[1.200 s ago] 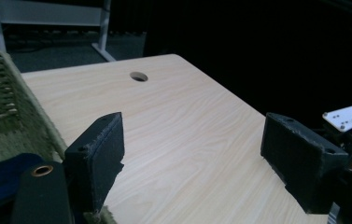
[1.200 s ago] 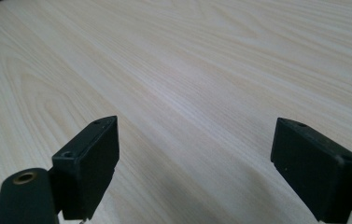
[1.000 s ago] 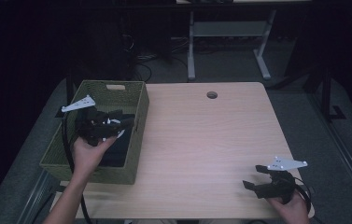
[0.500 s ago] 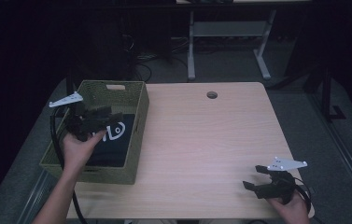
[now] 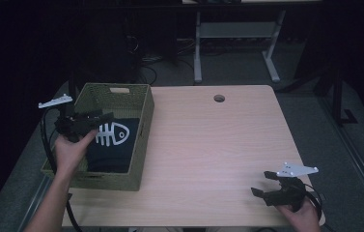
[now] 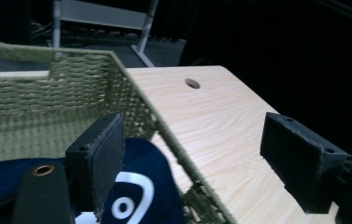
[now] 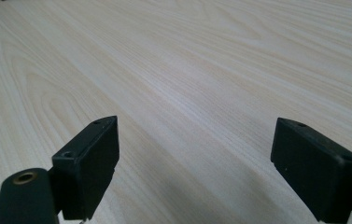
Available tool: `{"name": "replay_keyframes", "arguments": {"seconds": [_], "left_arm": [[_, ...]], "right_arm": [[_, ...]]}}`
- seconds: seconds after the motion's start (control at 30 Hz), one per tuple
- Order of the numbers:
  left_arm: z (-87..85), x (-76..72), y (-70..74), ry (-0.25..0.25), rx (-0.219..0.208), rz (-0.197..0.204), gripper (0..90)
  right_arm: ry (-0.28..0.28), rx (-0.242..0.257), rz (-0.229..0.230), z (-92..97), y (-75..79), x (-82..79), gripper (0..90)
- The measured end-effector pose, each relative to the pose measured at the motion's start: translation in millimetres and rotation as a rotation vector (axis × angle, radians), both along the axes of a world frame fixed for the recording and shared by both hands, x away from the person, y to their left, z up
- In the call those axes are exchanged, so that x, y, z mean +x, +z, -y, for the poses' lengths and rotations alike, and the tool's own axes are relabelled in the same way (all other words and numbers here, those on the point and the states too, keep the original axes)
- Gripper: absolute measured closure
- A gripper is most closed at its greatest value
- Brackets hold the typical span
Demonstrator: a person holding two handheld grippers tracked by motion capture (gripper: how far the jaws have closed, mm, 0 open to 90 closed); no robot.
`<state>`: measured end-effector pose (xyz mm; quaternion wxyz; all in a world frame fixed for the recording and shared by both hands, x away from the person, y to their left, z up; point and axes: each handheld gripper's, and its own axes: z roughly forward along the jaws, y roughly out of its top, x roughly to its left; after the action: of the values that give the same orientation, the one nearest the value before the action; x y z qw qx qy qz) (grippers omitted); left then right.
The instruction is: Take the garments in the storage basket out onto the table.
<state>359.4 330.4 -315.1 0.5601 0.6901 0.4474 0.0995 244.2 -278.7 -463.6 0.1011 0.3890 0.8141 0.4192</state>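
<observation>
- High view: the left gripper point(image 5: 103, 117) hung over the left part of the woven green basket point(image 5: 142, 140), which sat on the left side of the wooden table point(image 5: 208, 145). A dark navy garment point(image 5: 114, 145) with a white fish-bone print lay folded inside the basket, just below and beside the gripper's tip. The right gripper point(image 5: 261, 191) rested low near the table's front right corner, well apart from the basket.
- Left gripper view: the left gripper point(image 6: 201, 154) had its jaws spread wide with nothing between them. One jaw stood above the navy garment point(image 6: 150, 186) inside the basket point(image 6: 71, 98), the other over the bare table point(image 6: 220, 116) beyond the basket's rim.
- Right gripper view: the right gripper point(image 7: 194, 163) was released too, its jaws wide apart and close above the pale wood grain of the table point(image 7: 187, 70), grasping nothing.
</observation>
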Motion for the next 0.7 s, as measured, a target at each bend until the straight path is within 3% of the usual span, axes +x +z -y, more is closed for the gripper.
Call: {"name": "replay_keyframes", "arguments": {"seconds": [0.7], "left_arm": [[-42.5, 20.3, -25.1, 0.133, -0.035, -0.101, 21.7]], "right_arm": [[0.006, 0.0, 0.001, 0.2, 0.4, 0.0, 15.0]]}}
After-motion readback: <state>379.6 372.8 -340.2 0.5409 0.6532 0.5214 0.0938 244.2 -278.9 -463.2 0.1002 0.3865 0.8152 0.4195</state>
